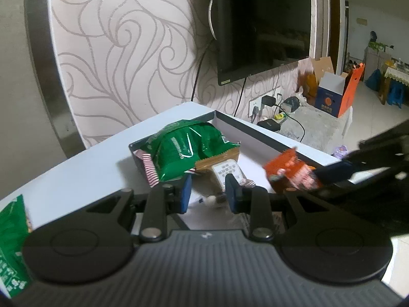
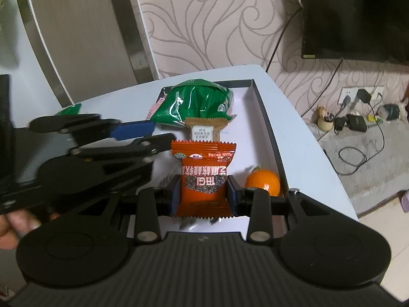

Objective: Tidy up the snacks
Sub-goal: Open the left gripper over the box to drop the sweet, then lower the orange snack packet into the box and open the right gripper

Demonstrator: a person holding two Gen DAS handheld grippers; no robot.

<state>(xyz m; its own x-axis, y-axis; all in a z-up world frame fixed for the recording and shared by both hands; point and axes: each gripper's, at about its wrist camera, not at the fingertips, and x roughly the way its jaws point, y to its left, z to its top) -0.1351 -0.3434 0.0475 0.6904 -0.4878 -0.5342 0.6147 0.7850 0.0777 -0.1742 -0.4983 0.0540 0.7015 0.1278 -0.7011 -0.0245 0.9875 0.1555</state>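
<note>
Right tongs pinch the orange packet mid-body, above the tray on the table; left tongs gape empty. Packet looks light, crinkly, slippery film with crushable filling, so hold the middle, gently.

Left gripper empty over box, green bag, brown packet, right gripper holding orange packet

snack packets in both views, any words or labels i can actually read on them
None can be read for certain.
Orange packet in the right hand-held gripper: large Chinese characters, upside down, not legible.
Brown packet: white label, print too small.
Green bag: print blurred.
Blue-and-orange box: print too small.
</note>
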